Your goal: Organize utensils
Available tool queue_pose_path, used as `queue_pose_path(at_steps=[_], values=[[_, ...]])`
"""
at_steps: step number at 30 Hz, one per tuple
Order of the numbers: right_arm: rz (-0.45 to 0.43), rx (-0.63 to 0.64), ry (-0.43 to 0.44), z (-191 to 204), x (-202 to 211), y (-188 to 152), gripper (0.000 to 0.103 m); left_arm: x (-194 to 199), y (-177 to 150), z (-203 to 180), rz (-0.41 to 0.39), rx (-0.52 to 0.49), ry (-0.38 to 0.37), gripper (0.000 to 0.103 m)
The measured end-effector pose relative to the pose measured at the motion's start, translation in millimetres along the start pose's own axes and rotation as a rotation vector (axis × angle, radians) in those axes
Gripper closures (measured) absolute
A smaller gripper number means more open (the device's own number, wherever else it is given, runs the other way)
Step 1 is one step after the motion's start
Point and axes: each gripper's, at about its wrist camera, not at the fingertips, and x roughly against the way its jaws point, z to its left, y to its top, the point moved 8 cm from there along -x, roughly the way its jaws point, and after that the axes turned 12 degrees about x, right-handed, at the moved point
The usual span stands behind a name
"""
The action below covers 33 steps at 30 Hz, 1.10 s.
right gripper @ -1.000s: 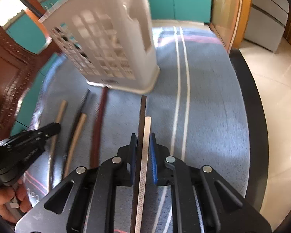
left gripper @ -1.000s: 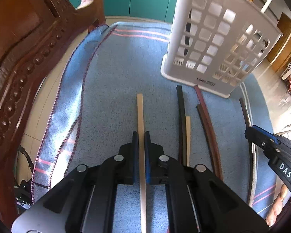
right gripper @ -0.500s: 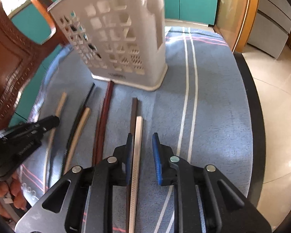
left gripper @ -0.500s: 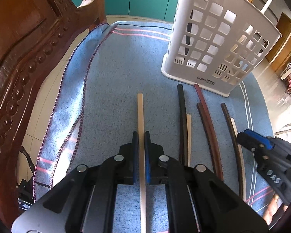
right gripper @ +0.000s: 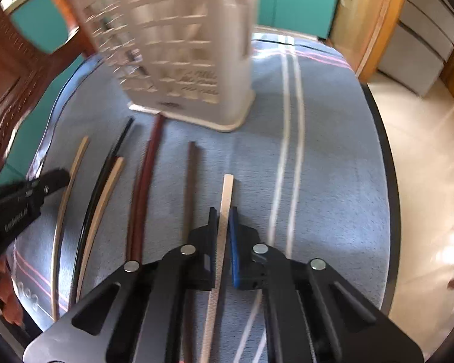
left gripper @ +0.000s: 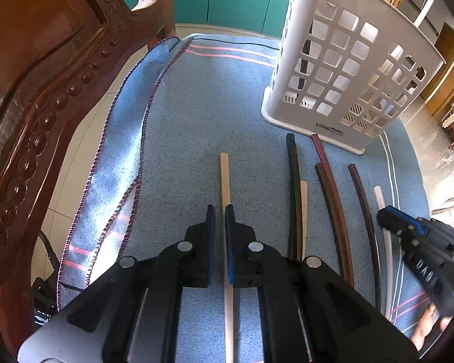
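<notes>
Blue cloth (left gripper: 196,115), white basket (left gripper: 342,69) far. L gripper (left gripper: 220,224) slightly spread around pale stick (left gripper: 224,178); R gripper (right gripper: 224,227) pinching white stick (right gripper: 227,190). Both sticks run near-far.

My right view is motion-blurred: the basket (right gripper: 181,45) at upper centre smears, its contents unreadable. My left gripper (left gripper: 220,227) body hides the pale stick's (left gripper: 225,181) near end at the bottom edge. Basket top is cropped.

Carved wooden chair (left gripper: 30,96) beside blue striped cloth (left gripper: 215,103).
</notes>
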Motion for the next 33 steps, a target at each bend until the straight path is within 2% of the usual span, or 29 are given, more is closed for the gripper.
queue_pose_path(at_steps=[3, 15, 18, 24, 30, 33], values=[[0.000, -0.008, 0.007, -5, 0, -1, 0.095, -2, -2, -1, 0.006, -0.003, 0.007, 0.087], [0.001, 0.018, -0.035, 10, -2, 3, 0.094, -5, -10, -7, 0.026, -0.039, 0.002, 0.083], [0.001, 0.019, -0.035, 10, -2, 3, 0.094, -4, -8, -3, 0.022, -0.028, 0.007, 0.075], [0.001, 0.019, -0.034, 11, -2, 3, 0.093, -5, -8, -3, 0.023, -0.038, 0.010, 0.069], [0.000, 0.019, -0.035, 11, -2, 4, 0.092, -5, -9, -6, 0.024, -0.046, 0.011, 0.068], [-0.001, 0.021, -0.026, 12, -2, 3, 0.087, -5, -9, -6, 0.024, -0.046, 0.011, 0.068]])
